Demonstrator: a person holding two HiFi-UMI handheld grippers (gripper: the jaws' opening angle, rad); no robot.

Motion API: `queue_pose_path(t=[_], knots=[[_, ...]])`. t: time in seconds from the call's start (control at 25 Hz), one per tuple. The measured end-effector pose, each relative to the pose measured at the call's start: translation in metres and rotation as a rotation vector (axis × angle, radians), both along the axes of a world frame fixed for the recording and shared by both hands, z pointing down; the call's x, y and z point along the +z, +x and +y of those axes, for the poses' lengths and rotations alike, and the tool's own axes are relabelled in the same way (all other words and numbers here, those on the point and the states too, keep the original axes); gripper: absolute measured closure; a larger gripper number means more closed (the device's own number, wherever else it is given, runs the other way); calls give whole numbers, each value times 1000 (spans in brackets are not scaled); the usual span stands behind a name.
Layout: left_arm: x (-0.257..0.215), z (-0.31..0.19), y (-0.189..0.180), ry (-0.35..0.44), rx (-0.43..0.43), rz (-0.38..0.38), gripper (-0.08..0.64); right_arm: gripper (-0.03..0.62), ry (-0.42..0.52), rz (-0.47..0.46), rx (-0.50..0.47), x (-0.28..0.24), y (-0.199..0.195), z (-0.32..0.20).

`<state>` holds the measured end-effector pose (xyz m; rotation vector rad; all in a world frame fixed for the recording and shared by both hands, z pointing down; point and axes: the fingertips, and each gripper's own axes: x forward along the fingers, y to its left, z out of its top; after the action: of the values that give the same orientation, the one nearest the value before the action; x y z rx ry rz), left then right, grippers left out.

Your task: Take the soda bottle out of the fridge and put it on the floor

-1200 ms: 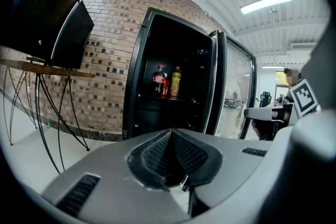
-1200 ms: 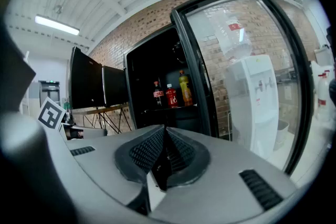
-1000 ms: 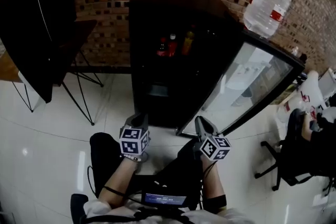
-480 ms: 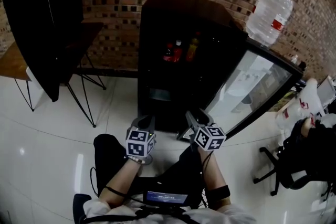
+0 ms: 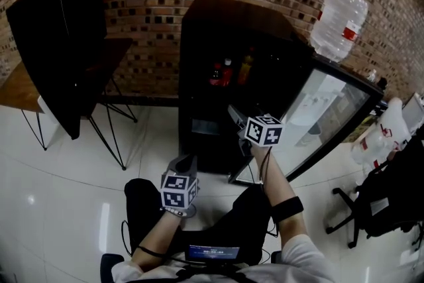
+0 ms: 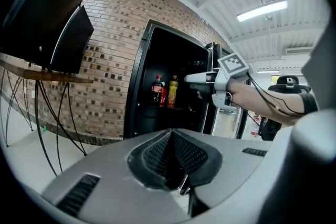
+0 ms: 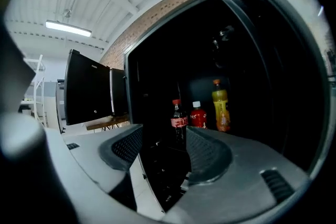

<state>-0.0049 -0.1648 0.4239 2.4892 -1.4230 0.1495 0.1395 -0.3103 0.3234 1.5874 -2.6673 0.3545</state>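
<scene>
The soda bottle (image 7: 178,119) is seen untouched on a shelf inside the open fridge (image 5: 225,16), faced by the right tool (image 7: 164,150), whose empty jaws are opening, while the left tool (image 6: 170,157) is closed on nothing; grasping and placing on the floor (image 5: 66,169) are judged pending.

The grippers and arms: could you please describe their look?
The left gripper and right gripper: grey, black mesh pads, a white marker cube each; the right's jaws are opening, nothing between them. On the right forearm: black band, cable. White sleeves.
</scene>
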Motion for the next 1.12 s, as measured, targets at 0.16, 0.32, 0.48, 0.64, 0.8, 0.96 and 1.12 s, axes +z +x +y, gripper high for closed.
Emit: queue_pose_path(t=[0.16,0.32,0.48,0.64,0.8,0.96,1.12], knots=[[-2,-1,-7,6,-16,1,558,304,-3,38,-14,-15,-13,-47],[-5,-2,-17,14,-38,6,558,304,-24,77,1,-18,-23,-92],[-8,-3,-28,18,-62,12,558,304,-39,114,18,-20,-31,-132],[-6,-4,-34,19,-75,14,558,304,-51,145,26,-20,-40,-159],[-2,-4,-35,10,-79,16,558,304,-70,164,39,-17,-46,-180],[1,-4,-40,7,-84,18,558,304,-90,157,46,-16,-51,-192],[1,-6,-43,5,-91,23,558,323,-98,179,45,-17,-56,-198]])
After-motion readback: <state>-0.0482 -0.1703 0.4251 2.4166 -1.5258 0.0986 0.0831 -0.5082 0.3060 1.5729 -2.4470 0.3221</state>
